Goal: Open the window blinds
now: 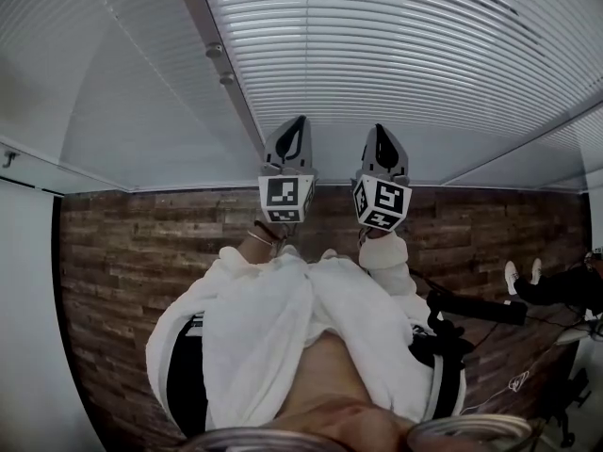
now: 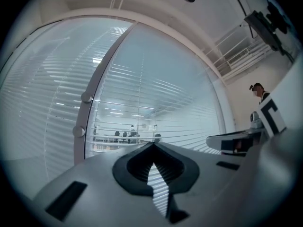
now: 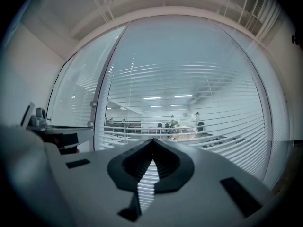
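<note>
White horizontal window blinds [image 1: 396, 55] hang behind a glass wall ahead of me; through the slats [image 3: 189, 103] I make out an office with desks and people. A grey vertical frame post [image 1: 221, 73] carries two round knobs [image 2: 86, 97]. My left gripper [image 1: 294, 132] and right gripper [image 1: 382, 139] are held up side by side, pointing at the glass just right of the post. The left gripper [image 2: 152, 145] has its jaw tips touching with nothing between them. The right gripper [image 3: 152, 142] looks the same, shut and empty. Neither touches the blinds or the knobs.
A second blind panel [image 1: 57, 45] lies left of the post. The floor [image 1: 122, 252] is brown wood-pattern plank. A black stand [image 1: 476, 306] and someone's legs in white shoes [image 1: 523, 274] are at the right. Another person [image 2: 258, 91] stands far right in the left gripper view.
</note>
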Action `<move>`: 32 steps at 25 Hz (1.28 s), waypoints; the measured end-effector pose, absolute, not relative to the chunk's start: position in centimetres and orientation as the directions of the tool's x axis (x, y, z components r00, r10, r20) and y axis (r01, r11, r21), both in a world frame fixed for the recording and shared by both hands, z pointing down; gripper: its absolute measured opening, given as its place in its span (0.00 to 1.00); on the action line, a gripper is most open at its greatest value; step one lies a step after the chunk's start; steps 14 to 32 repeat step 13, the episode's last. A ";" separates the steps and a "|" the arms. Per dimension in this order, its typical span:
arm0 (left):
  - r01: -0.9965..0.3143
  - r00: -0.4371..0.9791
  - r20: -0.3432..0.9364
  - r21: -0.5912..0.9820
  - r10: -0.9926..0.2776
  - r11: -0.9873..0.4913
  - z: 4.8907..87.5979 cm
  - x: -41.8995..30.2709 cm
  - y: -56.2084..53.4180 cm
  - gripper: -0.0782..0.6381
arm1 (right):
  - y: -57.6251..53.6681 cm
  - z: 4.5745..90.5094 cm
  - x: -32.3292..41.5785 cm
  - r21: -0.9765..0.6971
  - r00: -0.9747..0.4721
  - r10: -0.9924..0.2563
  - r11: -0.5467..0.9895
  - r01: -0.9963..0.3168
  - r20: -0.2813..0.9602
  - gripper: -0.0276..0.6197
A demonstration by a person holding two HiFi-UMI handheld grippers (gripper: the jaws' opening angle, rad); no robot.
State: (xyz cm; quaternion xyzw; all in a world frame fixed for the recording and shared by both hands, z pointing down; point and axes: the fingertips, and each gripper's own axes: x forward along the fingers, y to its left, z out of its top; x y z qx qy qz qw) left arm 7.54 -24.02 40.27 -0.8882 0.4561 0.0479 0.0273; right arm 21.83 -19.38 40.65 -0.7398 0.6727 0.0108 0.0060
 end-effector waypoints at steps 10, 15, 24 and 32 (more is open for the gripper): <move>-0.825 0.563 -0.109 -0.017 -0.819 -0.565 40.1 8.1 -23.8 0.11 | -19.2 40.5 22.9 -0.002 0.097 -0.995 -0.097 -0.995 -0.029 0.06; -0.827 0.560 -0.107 -0.017 -0.821 -0.562 40.3 8.4 -24.0 0.11 | -19.3 40.5 23.3 -0.003 0.100 -0.995 -0.100 -0.995 -0.030 0.06; -0.827 0.560 -0.107 -0.017 -0.821 -0.562 40.3 8.4 -24.0 0.11 | -19.3 40.5 23.3 -0.003 0.100 -0.995 -0.100 -0.995 -0.030 0.06; -0.827 0.560 -0.107 -0.017 -0.821 -0.562 40.3 8.4 -24.0 0.11 | -19.3 40.5 23.3 -0.003 0.100 -0.995 -0.100 -0.995 -0.030 0.06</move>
